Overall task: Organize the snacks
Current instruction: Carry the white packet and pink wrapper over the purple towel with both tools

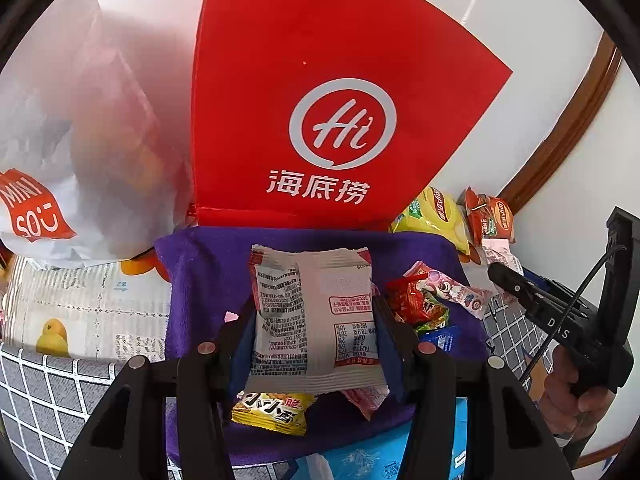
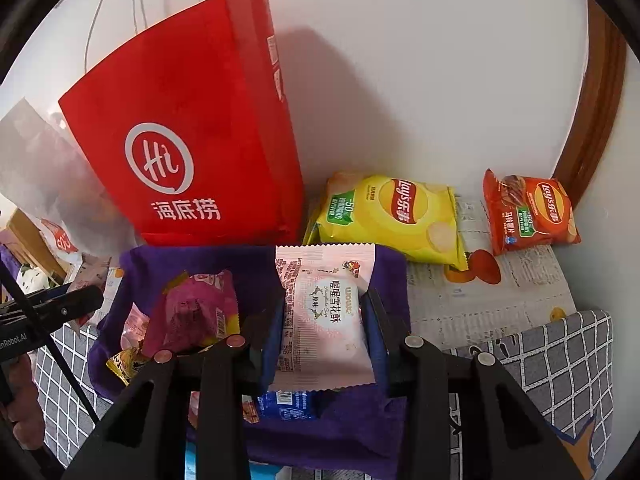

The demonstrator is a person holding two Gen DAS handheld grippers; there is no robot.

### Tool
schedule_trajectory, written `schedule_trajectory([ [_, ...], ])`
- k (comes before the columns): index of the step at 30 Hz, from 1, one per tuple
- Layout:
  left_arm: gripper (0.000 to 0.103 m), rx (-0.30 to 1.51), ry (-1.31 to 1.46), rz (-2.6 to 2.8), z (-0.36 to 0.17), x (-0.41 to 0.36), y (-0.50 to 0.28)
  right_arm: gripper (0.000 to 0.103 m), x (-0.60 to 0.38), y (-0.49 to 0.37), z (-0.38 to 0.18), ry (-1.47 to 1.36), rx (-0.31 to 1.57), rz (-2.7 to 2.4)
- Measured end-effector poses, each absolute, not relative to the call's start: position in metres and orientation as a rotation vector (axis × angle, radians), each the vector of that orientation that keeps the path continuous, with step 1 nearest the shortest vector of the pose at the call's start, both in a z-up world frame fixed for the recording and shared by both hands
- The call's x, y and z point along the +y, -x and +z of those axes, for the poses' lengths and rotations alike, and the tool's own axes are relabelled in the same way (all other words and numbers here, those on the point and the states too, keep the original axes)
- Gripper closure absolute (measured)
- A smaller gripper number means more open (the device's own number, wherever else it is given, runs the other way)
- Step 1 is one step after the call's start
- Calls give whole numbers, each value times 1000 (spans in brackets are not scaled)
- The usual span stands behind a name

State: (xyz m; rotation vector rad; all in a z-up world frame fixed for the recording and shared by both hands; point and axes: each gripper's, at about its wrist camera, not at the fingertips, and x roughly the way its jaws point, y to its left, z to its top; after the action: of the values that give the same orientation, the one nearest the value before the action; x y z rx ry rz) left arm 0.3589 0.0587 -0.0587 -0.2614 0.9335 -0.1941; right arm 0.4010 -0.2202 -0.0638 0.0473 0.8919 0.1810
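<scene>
both grippers hold snacks over the purple bin

left gripper (image 1: 314, 332) is clamped on a white packet (image 1: 316, 312); right gripper (image 2: 322, 332) is clamped on a pink packet (image 2: 326, 312). both packets hang above the purple bin (image 2: 348, 432), before a red bag (image 2: 192, 140).

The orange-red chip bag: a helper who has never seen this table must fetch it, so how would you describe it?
Start at the tall red Haidilao bag standing against the white wall. Right of it lies a yellow Lay's bag, and further right, apart from it, the orange-red Lay's bag. It is the smaller of the two and sits nearest the brown wooden trim.
</scene>
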Motion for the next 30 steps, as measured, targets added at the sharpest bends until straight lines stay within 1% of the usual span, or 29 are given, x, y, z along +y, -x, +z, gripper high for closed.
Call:
schedule_trajectory([
  [12,52,965,318,-187,-69,75,-367,65,-230,-405,-69,-56,899,161],
  [30,52,1026,330,-151,-87,85,-376,65,-209,-420,-106,-40,1001,205],
])
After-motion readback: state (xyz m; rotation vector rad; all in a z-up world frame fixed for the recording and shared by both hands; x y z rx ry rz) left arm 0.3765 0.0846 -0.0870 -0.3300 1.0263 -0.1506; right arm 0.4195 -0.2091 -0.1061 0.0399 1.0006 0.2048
